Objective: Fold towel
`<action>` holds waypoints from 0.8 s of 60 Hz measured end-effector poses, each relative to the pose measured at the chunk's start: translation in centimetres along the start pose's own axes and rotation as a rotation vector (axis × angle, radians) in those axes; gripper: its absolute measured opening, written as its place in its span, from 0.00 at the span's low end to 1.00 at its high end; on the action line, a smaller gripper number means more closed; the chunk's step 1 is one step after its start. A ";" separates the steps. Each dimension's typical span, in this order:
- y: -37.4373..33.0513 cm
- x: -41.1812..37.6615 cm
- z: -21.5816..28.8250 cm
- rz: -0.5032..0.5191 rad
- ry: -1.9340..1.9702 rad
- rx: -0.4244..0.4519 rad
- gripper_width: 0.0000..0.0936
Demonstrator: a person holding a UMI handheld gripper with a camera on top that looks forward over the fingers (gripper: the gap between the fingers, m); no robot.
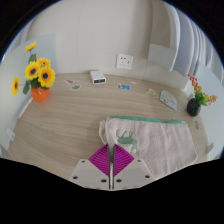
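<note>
A pale beige towel (160, 145) with a green stripe along its far edge lies on the wooden table (70, 125), spread to the right of my fingers. My gripper (111, 152) has its two magenta pads (99, 160) pressed together with no gap. A bunched corner of the towel (112, 133) rises just ahead of the fingertips and seems pinched between them. The fold of cloth right at the tips hides the exact contact.
An orange pot of sunflowers (38, 80) stands at the far left. A small white box (98, 77) and a card (125, 86) lie by the back wall. A dark vase with flowers (197, 100) stands at the far right. A wall socket (124, 61) is behind.
</note>
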State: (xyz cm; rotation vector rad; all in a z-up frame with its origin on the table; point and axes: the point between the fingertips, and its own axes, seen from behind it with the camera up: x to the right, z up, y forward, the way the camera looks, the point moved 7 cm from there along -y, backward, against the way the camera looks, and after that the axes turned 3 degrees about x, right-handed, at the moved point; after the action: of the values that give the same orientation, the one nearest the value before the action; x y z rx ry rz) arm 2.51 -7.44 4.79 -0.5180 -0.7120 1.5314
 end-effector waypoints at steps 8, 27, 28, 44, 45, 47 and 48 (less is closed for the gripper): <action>-4.4 0.1 3.9 0.100 0.134 0.056 0.03; -9.4 17.8 8.4 0.012 0.341 0.177 0.03; -9.2 18.8 8.0 0.003 0.351 0.170 0.03; -3.1 25.7 1.3 0.014 0.459 0.029 0.03; -2.7 26.0 1.0 0.008 0.460 0.024 0.03; -2.1 26.4 0.3 0.004 0.466 0.009 0.05; -1.8 26.4 0.0 0.010 0.473 -0.001 0.07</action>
State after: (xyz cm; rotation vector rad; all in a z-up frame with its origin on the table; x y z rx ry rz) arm 1.43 18.70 8.48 -0.8486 -0.3437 1.3465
